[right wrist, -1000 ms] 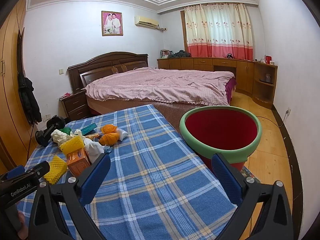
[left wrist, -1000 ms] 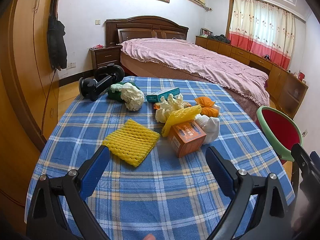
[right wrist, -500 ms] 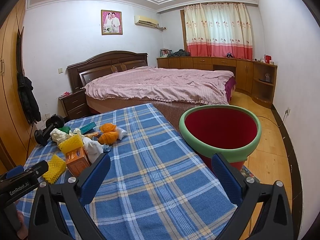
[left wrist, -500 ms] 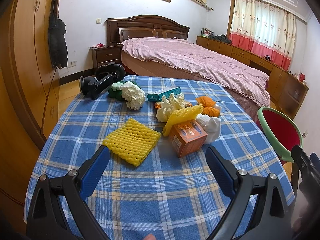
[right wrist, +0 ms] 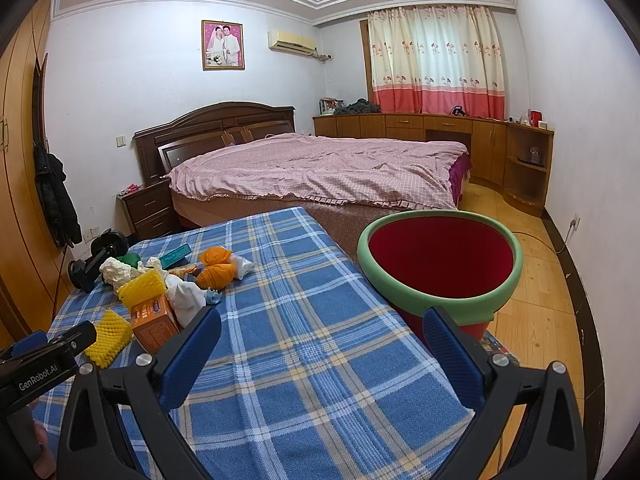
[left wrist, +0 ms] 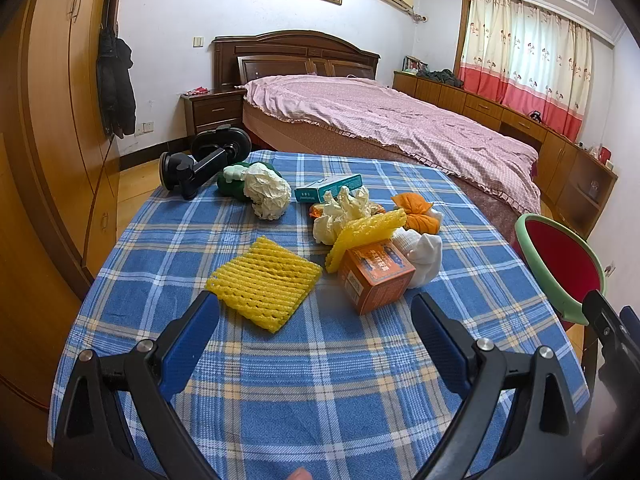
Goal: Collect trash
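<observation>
Trash lies on a table with a blue plaid cloth (left wrist: 320,380): a flat yellow foam net (left wrist: 264,282), an orange box (left wrist: 374,274) with a second yellow net (left wrist: 368,228) on it, white crumpled paper (left wrist: 269,195), a white wad (left wrist: 424,252), an orange wad (left wrist: 414,212) and a teal box (left wrist: 328,187). A red bin with a green rim (right wrist: 440,264) stands beside the table's right edge. My left gripper (left wrist: 316,320) is open and empty, just short of the flat net and the orange box. My right gripper (right wrist: 320,336) is open and empty over the cloth, left of the bin.
A black suction mount (left wrist: 204,160) sits at the table's far left corner. A bed with a pink cover (right wrist: 320,168) stands behind the table. A wooden wardrobe (left wrist: 52,120) is at the left, low cabinets (right wrist: 440,136) under the curtained window.
The left gripper has edged slightly forward toward the trash pile. The right gripper has barely moved. Both stay open.
</observation>
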Motion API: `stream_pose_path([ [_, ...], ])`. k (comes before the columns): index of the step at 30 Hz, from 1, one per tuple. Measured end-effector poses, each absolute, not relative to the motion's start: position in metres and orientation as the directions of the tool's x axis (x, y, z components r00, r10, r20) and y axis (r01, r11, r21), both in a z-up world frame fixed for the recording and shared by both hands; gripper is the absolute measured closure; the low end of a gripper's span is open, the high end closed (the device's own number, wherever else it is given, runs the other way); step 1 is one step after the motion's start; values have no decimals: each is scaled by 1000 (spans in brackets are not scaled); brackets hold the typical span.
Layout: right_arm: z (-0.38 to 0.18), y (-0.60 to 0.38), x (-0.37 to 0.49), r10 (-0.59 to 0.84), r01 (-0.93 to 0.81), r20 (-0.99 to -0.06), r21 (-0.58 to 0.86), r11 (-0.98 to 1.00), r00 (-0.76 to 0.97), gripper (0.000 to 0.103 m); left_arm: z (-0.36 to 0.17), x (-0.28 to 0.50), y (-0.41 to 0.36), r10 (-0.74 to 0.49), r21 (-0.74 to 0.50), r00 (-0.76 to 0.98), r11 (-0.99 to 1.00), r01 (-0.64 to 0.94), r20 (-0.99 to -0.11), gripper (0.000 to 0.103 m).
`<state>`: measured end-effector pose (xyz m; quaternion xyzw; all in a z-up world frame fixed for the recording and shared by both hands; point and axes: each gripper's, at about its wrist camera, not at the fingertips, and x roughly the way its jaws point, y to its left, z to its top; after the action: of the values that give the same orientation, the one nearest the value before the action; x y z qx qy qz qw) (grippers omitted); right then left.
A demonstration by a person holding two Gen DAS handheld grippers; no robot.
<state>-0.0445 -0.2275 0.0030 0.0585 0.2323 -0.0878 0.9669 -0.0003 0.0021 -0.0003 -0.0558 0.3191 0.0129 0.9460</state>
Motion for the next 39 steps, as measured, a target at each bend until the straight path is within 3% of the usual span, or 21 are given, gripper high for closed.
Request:
stream_pose_path([
  [28, -2, -229, -44, -140, 196, -463, 75, 978, 875, 0, -1, 0, 2, -11, -97, 795, 993, -61, -607, 7],
  [39, -6, -231, -42, -128, 186, -474, 77, 980, 871, 0, 0, 8, 17, 44, -51, 785, 994, -96, -617, 7],
])
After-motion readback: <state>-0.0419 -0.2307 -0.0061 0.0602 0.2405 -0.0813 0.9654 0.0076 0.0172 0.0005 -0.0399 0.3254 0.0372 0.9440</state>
